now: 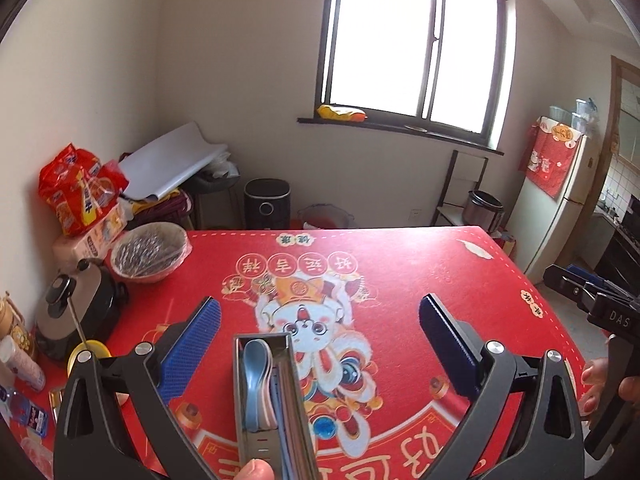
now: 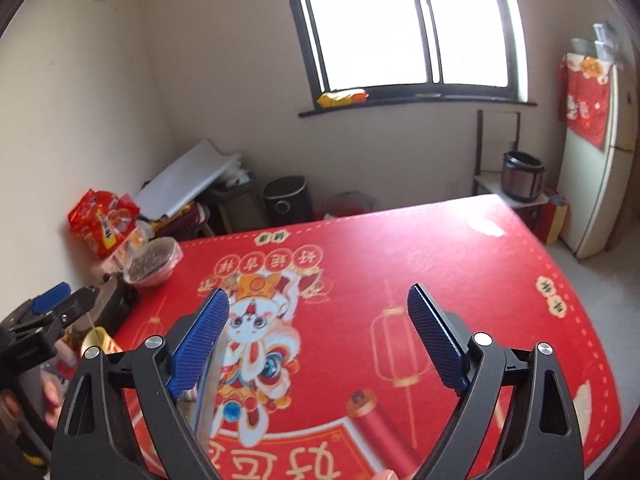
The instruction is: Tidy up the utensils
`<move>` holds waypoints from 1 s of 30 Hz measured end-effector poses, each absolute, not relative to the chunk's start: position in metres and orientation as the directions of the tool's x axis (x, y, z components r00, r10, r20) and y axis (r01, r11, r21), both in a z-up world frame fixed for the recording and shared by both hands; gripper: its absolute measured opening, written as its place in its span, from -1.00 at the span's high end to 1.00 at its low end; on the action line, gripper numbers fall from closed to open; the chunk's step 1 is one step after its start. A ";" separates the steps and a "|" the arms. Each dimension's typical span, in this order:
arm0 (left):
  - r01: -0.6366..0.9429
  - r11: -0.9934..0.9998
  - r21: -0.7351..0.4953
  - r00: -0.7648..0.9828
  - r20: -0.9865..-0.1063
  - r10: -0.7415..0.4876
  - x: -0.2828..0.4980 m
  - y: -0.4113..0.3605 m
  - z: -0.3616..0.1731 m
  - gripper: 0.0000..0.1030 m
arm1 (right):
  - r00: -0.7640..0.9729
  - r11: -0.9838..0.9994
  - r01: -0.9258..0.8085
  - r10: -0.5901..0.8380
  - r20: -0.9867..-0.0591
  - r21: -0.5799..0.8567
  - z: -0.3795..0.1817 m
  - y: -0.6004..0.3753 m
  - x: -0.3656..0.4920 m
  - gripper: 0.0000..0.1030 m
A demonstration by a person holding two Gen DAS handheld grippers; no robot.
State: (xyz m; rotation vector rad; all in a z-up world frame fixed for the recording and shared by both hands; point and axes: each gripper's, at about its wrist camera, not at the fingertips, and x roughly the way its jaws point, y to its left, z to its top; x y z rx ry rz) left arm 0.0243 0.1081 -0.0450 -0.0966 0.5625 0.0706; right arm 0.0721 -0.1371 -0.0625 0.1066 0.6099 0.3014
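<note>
Above the red-clothed bench (image 1: pixel 440 264), both tools hang with jaws spread wide and nothing between the pads: the left tool (image 1: pixel 320 344) looks down on a narrow metal utensil box (image 1: pixel 272 396) holding a blue spoon (image 1: pixel 254 364) and other cutlery, while the right tool (image 2: pixel 318 340) sits just right of it. Judging by the filled box, the sorting looks nearly finished; a clean withdrawal means lifting clear without clipping the rim.

You face a bright window (image 1: pixel 416 40) in a cream wall (image 1: pixel 248 80), a white fridge (image 1: pixel 556 208) at right, pale floor (image 2: pixel 600 280) beyond the red-clothed desk (image 1: pixel 420 264).
</note>
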 end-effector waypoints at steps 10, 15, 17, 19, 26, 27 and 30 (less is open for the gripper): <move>0.027 0.999 -0.029 0.878 -0.478 -0.038 0.032 0.046 -0.021 -0.88 | 0.869 0.985 -0.104 0.156 -0.469 0.135 -0.033 -0.190 0.047 -0.70; 0.066 0.998 -0.009 0.888 -0.455 -0.063 0.032 0.029 -0.017 -0.88 | 0.895 0.992 -0.054 0.100 -0.435 0.118 -0.028 -0.204 0.035 -0.70; 0.074 0.997 -0.007 0.888 -0.454 -0.070 0.032 0.025 -0.017 -0.88 | 0.897 0.992 -0.045 0.091 -0.432 0.116 -0.027 -0.208 0.033 -0.70; 0.082 0.997 -0.015 0.887 -0.456 -0.079 0.033 0.022 -0.017 -0.88 | 0.898 0.993 -0.034 0.080 -0.432 0.113 -0.028 -0.210 0.032 -0.70; 0.097 0.995 -0.015 0.885 -0.456 -0.093 0.035 0.017 -0.020 -0.88 | 0.895 0.994 -0.005 0.054 -0.442 0.111 -0.029 -0.215 0.030 -0.70; 0.099 0.995 -0.016 0.885 -0.457 -0.095 0.035 0.016 -0.020 -0.88 | 0.896 0.994 -0.002 0.051 -0.442 0.110 -0.029 -0.215 0.030 -0.70; 0.106 0.994 -0.016 0.883 -0.458 -0.102 0.035 0.014 -0.020 -0.88 | 0.898 0.995 0.008 0.037 -0.439 0.099 -0.029 -0.215 0.028 -0.70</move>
